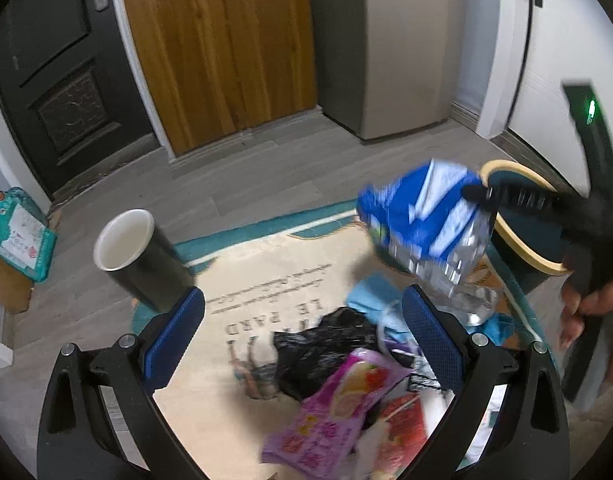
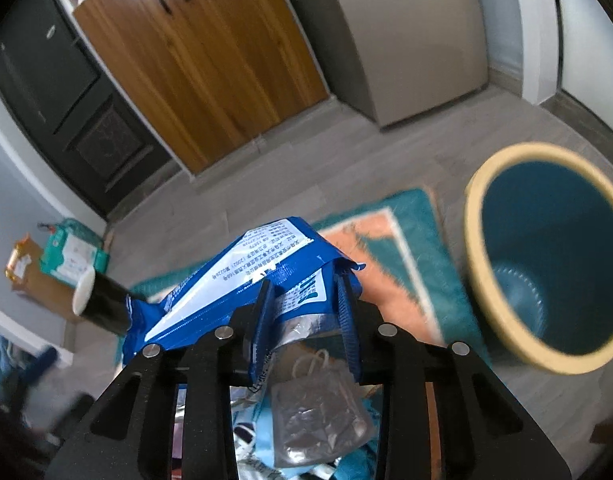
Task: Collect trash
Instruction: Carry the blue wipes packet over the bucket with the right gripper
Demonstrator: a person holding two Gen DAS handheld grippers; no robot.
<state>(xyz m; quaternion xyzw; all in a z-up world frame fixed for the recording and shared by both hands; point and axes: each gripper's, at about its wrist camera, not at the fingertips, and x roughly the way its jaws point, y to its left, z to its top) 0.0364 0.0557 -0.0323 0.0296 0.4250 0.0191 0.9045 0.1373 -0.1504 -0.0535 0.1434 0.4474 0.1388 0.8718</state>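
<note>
Right hand-held gripper (image 2: 306,304) is clamped on the blue snack bag (image 2: 242,276), lifted above the rug litter. The teal bin (image 2: 502,300) sits ahead-right: carry the bag fully over the rim, then release. Left hand-held gripper (image 1: 302,328) hangs wide open, empty, over the pink wrapper (image 1: 338,408).

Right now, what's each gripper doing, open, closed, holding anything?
Left gripper: open, holding nothing.
Right gripper: closed on the crinkled blue-and-white foil snack bag.

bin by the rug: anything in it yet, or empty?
Empty as far as visible. The right wrist view looks down into the bin: bare teal walls and floor. The blue wrapper is outside it, clamped in the right gripper.
</note>
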